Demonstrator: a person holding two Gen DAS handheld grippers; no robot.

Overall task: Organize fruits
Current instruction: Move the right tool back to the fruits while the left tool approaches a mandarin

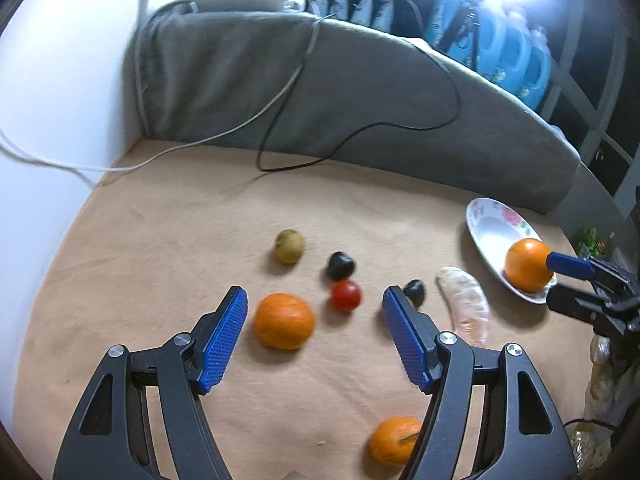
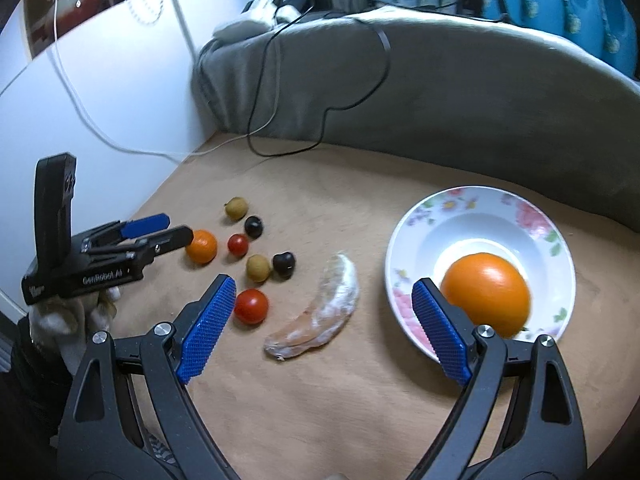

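From the left wrist, the left tongs [image 1: 314,312] stand wide open and hold nothing. An orange [image 1: 284,321] lies on the tan cloth [image 1: 160,240] between their blue tips, not touching them.

From the right wrist, the right tongs [image 2: 324,312] are wide open too and empty. A big orange [image 2: 486,294] sits in the flowered plate [image 2: 480,204], just beside the right tip. A peeled fruit piece [image 2: 324,308] lies between the tips.

- Your plate [image 2: 404,240] is white with pink flowers on its rim.
- Your orange [image 2: 486,294] is bright orange.
- The surface [image 2: 360,400] is tan.
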